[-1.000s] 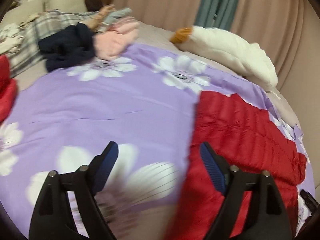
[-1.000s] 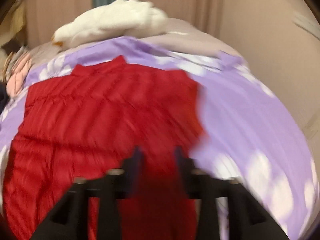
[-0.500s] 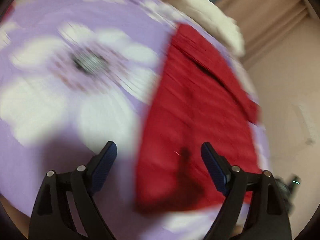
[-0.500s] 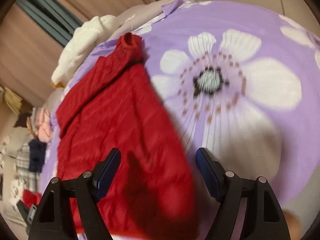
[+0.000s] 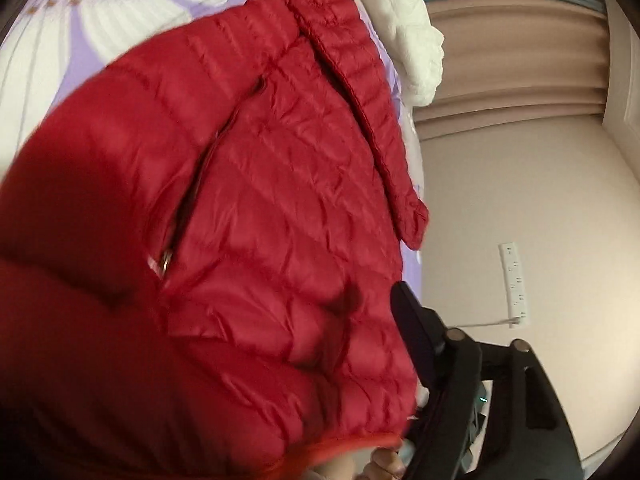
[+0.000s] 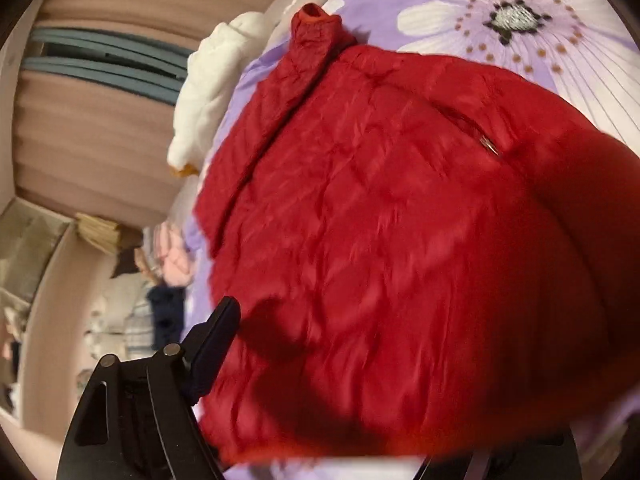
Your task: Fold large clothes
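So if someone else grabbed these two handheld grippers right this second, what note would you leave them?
Left gripper: its fingers have just been closing, with the near edge of the red jacket between them. One finger is hidden under fabric, so the grip is unconfirmed.
Right gripper: it straddles the same jacket's edge, one finger is hidden, and the grip is also unconfirmed.
The jacket lies spread on the purple floral bedspread, with its sleeve along the body.
Done: jacket laid out.
Left: probably pinch the edge, fold the jacket over and tidy it.
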The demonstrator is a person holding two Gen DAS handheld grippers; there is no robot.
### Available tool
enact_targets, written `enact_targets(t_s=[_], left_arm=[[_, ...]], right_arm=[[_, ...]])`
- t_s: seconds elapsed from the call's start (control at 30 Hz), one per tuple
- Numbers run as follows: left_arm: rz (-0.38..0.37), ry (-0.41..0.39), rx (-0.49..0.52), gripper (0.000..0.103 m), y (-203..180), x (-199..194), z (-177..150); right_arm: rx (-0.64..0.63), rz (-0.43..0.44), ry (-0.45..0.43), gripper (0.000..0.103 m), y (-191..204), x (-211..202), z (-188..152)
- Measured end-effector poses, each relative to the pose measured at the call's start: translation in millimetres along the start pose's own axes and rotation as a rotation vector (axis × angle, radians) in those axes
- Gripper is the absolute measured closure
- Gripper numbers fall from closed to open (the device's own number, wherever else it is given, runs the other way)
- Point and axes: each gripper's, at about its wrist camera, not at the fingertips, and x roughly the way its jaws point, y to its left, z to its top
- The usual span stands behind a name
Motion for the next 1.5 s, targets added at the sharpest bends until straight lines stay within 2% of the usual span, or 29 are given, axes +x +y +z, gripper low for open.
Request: enact_targets(t_s=[0.03,0.07,0.13,0.2,0.27,0.43,0.53,0.63,0.77,1.03,1.17,1.27,1.37,1.5], left_arm=[[0.044,-0.011,0.016,0.056,-1,5,4],[0.102,-0.031,0.049,0.069,-1,9,4],[0.136,-0.080,0.130,0.077,-2,14,-1],[0.170,-0.113,0.195,0.081,-7,16,-7],[0.213,-0.142,0.245,0.081,-15,20,-11],[0.398,-0.224,0.434,0.084,-39,30,-29],[0.466,-0.243,0.483,0.087,-51,20,-30],[0.440,-0.314,0.522,0.088,-66,-13,-31],[0.403,-0.418,0.643,0.088,-95,-50,-41],[0.371,-0.526,0.724,0.088,-128,-115,-59],[0.342,-0.592,0.792,0.087,-145,-144,-82],[0.328,-0.601,0.793,0.086,-147,-146,-83],[0.378,-0.560,0.774,0.086,-144,-135,-78],[0.383,-0.542,0.756,0.085,-142,-132,-75]], right_arm=[[-0.045,-0.047,-0.021,0.039,4,2,-1],[-0.105,-0.110,-0.030,0.045,8,6,-3],[-0.236,-0.228,-0.074,0.070,16,12,-10],[-0.284,-0.249,-0.095,0.075,16,16,-11],[-0.281,-0.247,-0.100,0.079,13,16,-6],[-0.332,-0.282,-0.106,0.083,13,8,-14],[-0.278,-0.262,-0.075,0.088,24,-5,-9],[-0.339,-0.213,-0.142,0.090,45,-33,-9],[-0.405,-0.154,-0.218,0.090,77,-66,-12],[-0.530,-0.073,-0.343,0.090,129,-125,-30],[-0.557,-0.015,-0.392,0.090,140,-153,-33],[-0.576,-0.041,-0.413,0.090,142,-151,-33],[-0.564,-0.071,-0.383,0.090,138,-139,-31],[-0.567,-0.094,-0.364,0.090,136,-131,-29]])
